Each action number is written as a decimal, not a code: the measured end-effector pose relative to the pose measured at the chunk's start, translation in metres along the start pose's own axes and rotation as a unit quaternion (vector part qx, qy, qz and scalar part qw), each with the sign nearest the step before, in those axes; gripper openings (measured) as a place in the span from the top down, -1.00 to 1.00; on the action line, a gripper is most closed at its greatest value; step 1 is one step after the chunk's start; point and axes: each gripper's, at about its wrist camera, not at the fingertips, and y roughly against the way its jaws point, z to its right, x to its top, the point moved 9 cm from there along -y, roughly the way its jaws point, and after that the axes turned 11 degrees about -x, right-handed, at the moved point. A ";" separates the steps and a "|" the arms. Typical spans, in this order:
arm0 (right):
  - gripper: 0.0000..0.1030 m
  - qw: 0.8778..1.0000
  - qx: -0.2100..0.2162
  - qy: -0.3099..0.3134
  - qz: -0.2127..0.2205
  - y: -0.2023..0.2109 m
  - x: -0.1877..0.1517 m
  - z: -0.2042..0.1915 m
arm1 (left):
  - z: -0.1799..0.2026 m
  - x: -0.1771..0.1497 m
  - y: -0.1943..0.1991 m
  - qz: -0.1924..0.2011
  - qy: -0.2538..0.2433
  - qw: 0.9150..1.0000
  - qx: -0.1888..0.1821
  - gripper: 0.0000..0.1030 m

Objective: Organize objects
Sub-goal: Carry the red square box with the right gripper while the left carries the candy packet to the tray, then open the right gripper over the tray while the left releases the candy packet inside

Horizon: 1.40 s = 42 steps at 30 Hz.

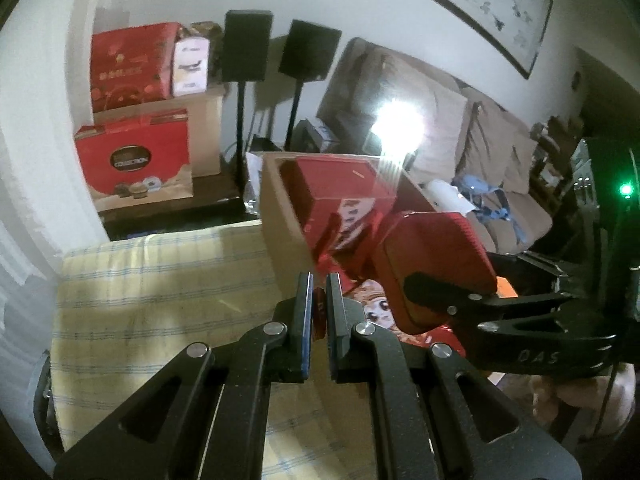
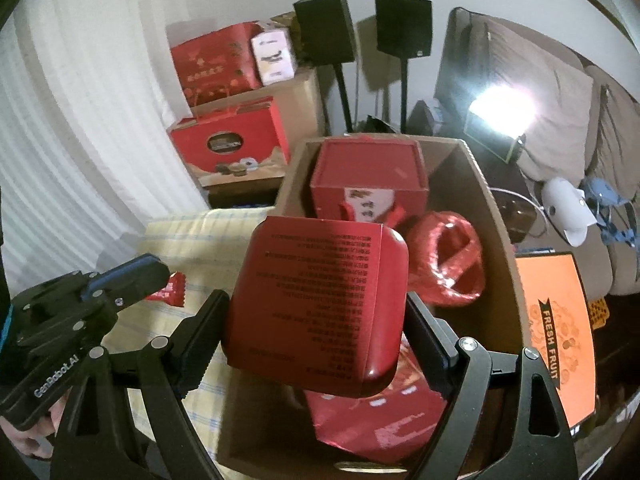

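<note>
- Step: loading the cardboard box (image 2: pixel 496 216); right gripper (image 2: pixel 316 344) has its jaws spread wide and clamped on both sides of a red tin (image 2: pixel 316 300), held above the box opening
- Tin: printed face toward camera, long axis roughly along the fingers, tilted
- Left gripper (image 1: pixel 319 312): nearly closed on a small red packet (image 2: pixel 170 290), over the checked cloth (image 1: pixel 160 280)
- Next, likely: lower tin into the free space beside the red gift box (image 2: pixel 368 176)
</note>
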 end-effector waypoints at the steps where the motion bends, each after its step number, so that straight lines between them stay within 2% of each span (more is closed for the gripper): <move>1: -0.68 1.000 -0.001 -0.001 -0.001 0.000 -0.001 0.004 | 0.005 -0.001 -0.003 -0.002 -0.001 1.000 -0.002 0.89; 12: -0.68 0.999 -0.014 -0.021 -0.020 -0.010 -0.021 0.050 | 0.053 -0.020 -0.045 -0.036 -0.019 0.999 -0.028 0.89; 18: -0.68 0.999 -0.025 -0.031 -0.036 -0.021 -0.036 0.074 | 0.065 -0.036 -0.068 -0.058 -0.017 0.998 -0.037 0.89; 32: -0.68 0.996 -0.026 -0.048 -0.071 -0.051 -0.062 0.097 | 0.060 -0.067 -0.101 -0.093 -0.014 0.995 -0.020 0.89; 37: -0.68 0.997 -0.028 -0.037 -0.068 -0.055 -0.063 0.094 | 0.058 -0.072 -0.107 -0.097 -0.026 0.995 -0.003 0.89; 40: -0.63 0.997 -0.028 -0.034 -0.065 -0.056 -0.062 0.093 | 0.057 -0.072 -0.106 -0.098 -0.027 0.995 0.001 0.87; 42: -0.53 0.997 -0.022 -0.036 -0.061 -0.055 -0.062 0.094 | 0.056 -0.072 -0.106 -0.098 -0.027 0.995 0.004 0.85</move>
